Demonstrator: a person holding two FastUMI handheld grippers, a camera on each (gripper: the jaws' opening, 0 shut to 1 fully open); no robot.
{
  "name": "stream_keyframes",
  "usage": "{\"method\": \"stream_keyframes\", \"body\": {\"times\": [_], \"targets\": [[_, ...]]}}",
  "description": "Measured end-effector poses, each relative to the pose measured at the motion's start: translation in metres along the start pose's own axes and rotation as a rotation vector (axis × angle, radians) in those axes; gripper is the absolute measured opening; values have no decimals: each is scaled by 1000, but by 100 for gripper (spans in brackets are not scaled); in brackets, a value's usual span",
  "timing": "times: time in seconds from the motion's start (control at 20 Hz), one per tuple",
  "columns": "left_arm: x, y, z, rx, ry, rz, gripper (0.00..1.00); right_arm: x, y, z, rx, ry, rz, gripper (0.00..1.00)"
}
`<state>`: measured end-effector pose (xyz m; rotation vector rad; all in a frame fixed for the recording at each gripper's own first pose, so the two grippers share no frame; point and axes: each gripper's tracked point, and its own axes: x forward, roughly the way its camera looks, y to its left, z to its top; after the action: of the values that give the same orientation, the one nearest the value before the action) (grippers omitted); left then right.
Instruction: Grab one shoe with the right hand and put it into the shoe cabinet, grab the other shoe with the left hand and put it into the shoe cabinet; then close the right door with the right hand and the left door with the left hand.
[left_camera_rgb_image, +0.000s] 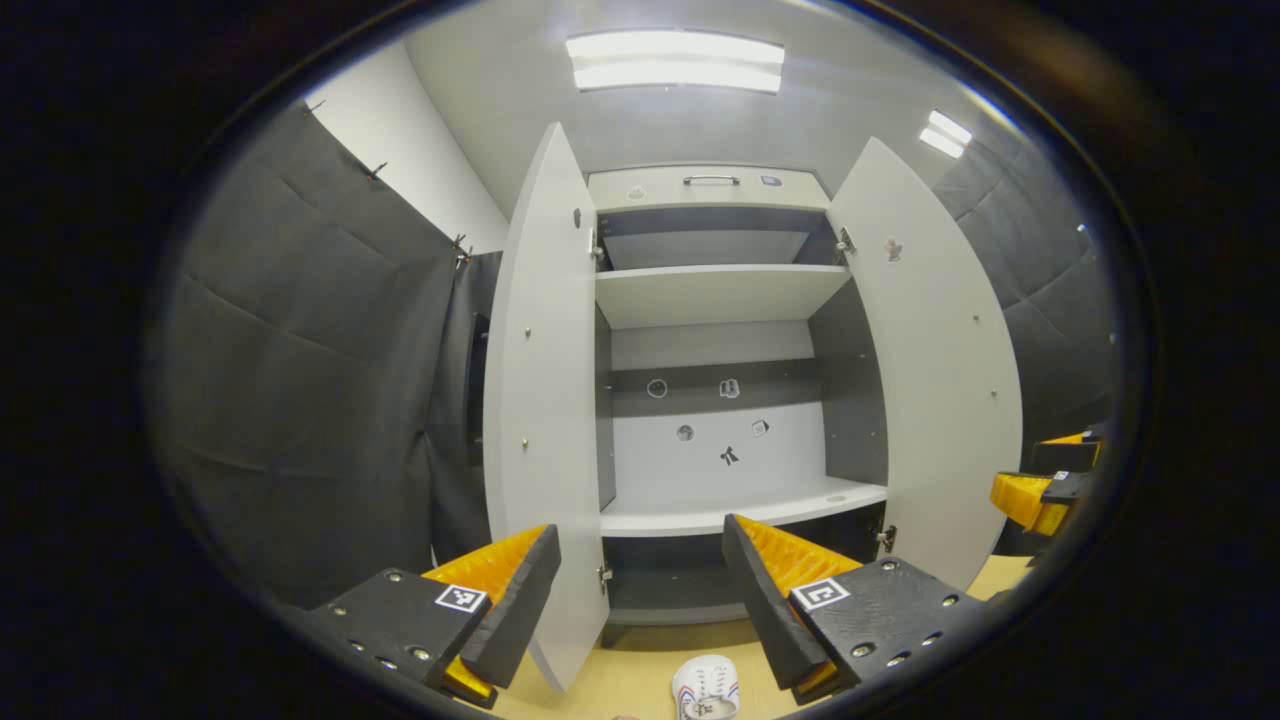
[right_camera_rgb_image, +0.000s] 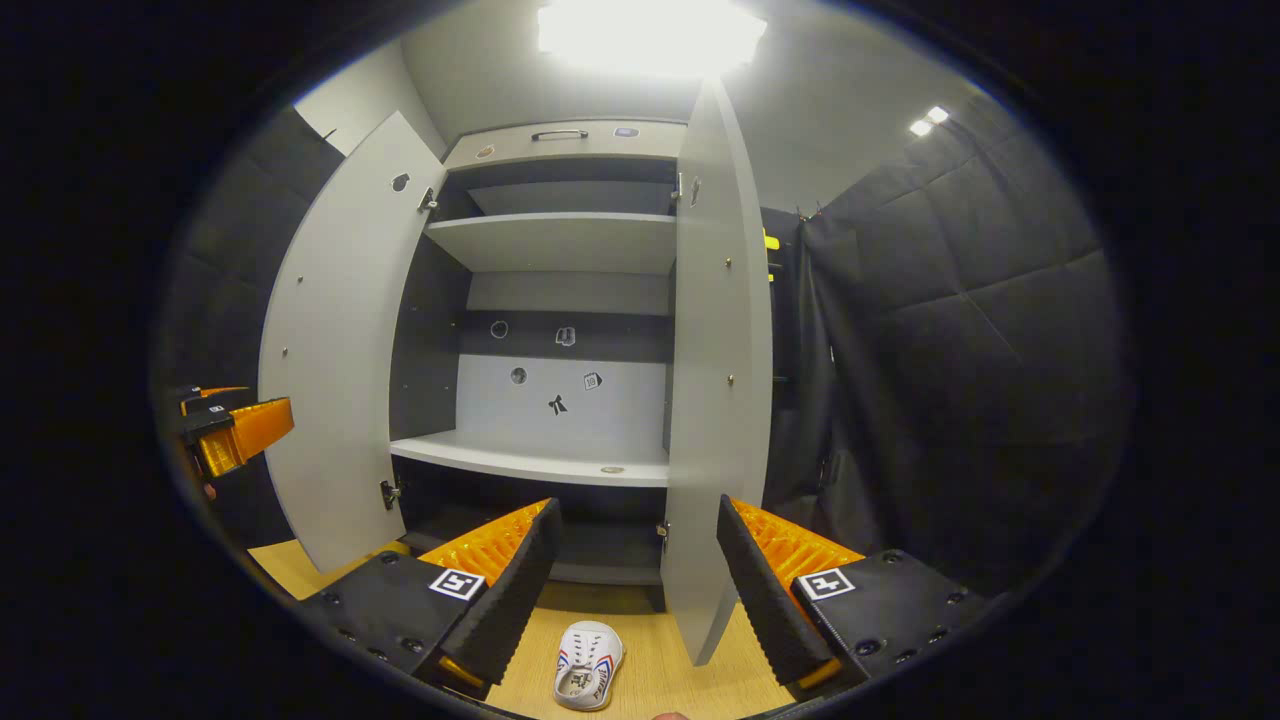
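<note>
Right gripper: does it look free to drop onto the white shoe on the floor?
Probably yes. The white shoe lies on bare floor below the right gripper, whose jaws stand open; the right door hangs just beside it.

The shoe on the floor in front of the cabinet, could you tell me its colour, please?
The shoe is white with red and blue stripes, clearest in the right gripper view.

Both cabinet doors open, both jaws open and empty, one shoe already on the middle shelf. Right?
Not quite. The shoe is not on a shelf: in the right gripper view it lies on the wooden floor in front of the shoe cabinet, between the jaws of the right gripper. The rest holds: both doors stand open, and the left gripper is open and empty too.
</note>
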<state>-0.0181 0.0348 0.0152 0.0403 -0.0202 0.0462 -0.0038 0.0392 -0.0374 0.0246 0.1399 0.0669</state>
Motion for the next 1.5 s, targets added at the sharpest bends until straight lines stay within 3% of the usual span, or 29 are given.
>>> {"method": "stream_keyframes", "body": {"times": [0.7,1.5], "targets": [[-8,51,-26,56,75,113,94,58,69,-136,-41,360,157,97],[-24,87,-34,101,121,228,94,72,99,-294,-66,755,254,98]]}}
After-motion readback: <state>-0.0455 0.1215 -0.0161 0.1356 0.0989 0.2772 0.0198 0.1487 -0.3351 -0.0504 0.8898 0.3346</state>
